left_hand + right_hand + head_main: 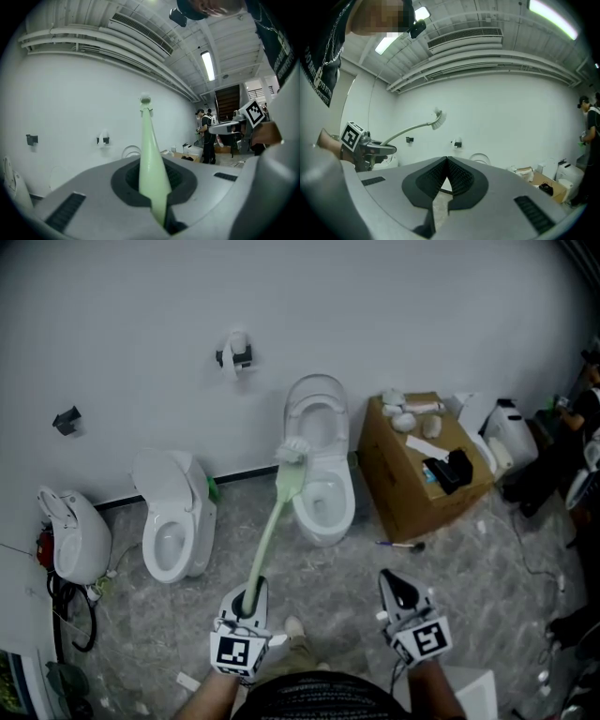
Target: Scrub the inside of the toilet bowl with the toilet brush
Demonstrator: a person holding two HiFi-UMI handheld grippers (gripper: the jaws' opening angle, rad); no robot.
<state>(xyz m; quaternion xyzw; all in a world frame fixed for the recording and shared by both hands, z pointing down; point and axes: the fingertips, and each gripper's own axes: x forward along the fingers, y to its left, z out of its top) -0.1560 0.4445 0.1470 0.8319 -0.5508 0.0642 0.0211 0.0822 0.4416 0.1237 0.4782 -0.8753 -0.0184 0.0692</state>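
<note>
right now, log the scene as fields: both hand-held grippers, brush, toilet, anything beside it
left hand-held gripper: shut on the brush handle
right hand-held gripper: shut, holding nothing
brush: held tilted, head raised in the air, outside the toilet
toilet: lid up, nothing seen in it
scrubbing: not yet begun
box: on the floor, right of the toilet

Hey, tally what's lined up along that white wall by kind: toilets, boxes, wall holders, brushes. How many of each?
white ceramic toilet fixtures: 3
brown cardboard box: 1
dark wall-mounted holders: 2
pale green plastic toilet brush: 1
Total: 7
</note>
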